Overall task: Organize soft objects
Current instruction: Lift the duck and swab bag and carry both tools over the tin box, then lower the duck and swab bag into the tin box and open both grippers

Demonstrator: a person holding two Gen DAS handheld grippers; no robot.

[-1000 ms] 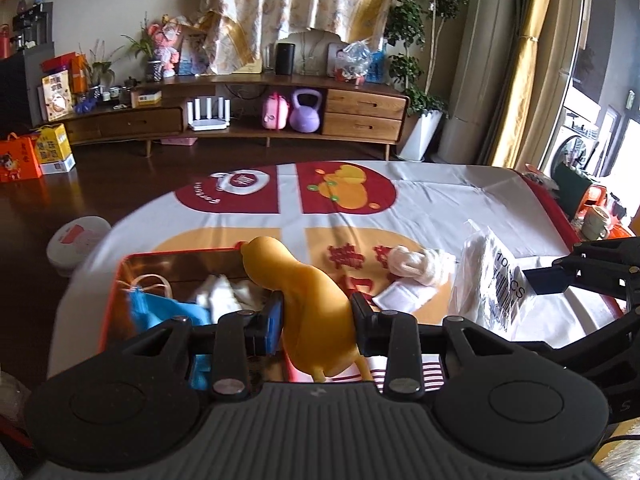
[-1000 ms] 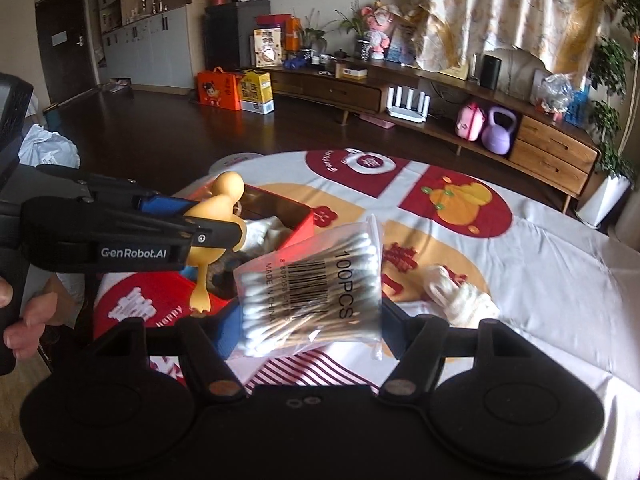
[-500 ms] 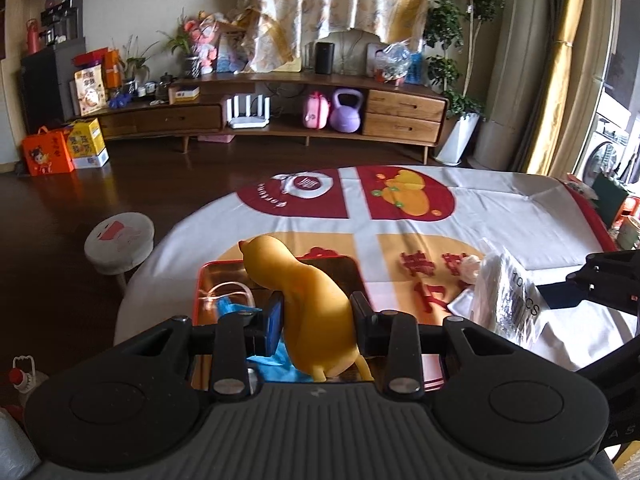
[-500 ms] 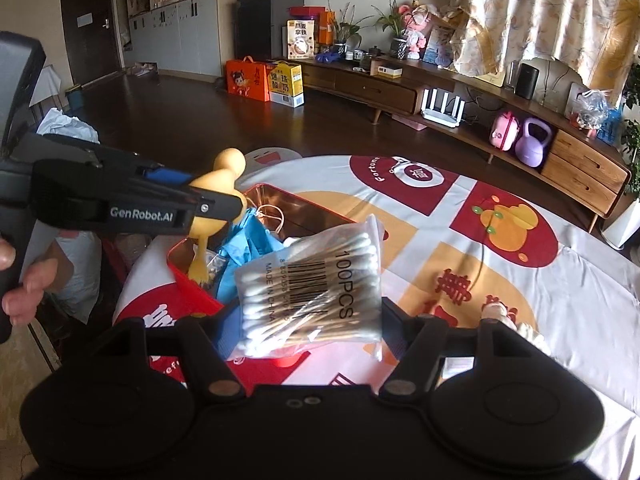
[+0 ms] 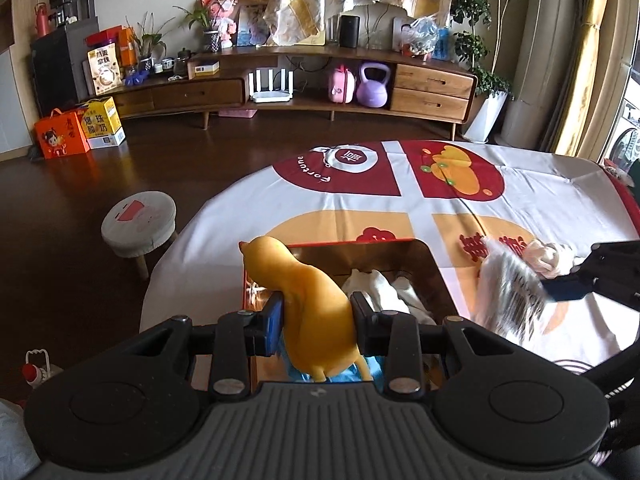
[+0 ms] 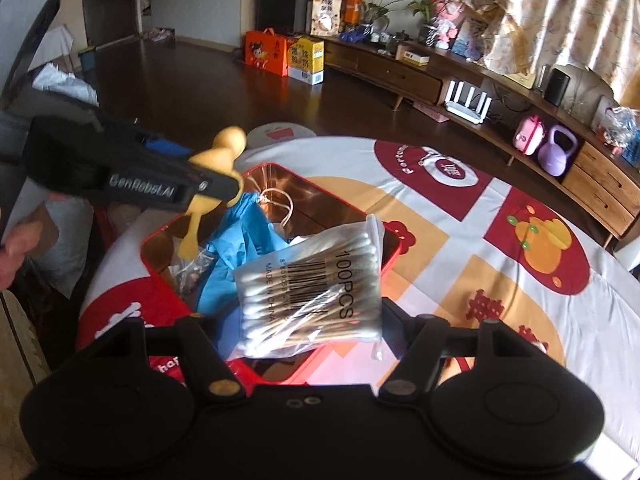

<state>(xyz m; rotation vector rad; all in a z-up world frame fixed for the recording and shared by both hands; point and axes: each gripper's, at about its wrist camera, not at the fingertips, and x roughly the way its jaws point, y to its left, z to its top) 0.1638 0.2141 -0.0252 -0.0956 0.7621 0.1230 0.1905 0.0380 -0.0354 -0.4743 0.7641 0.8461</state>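
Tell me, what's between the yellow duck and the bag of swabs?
In the right wrist view, a crumpled blue glove lies in the red box, between the duck and the swab bag.

Black gripper (image 5: pixel 316 322), blue-padded jaws, silver screws, white "GenRobot.AI" lettering.

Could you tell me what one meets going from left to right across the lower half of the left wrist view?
Round stool → yellow rubber duck held in the left gripper → white cloth in the red box → bag of cotton swabs → right gripper.
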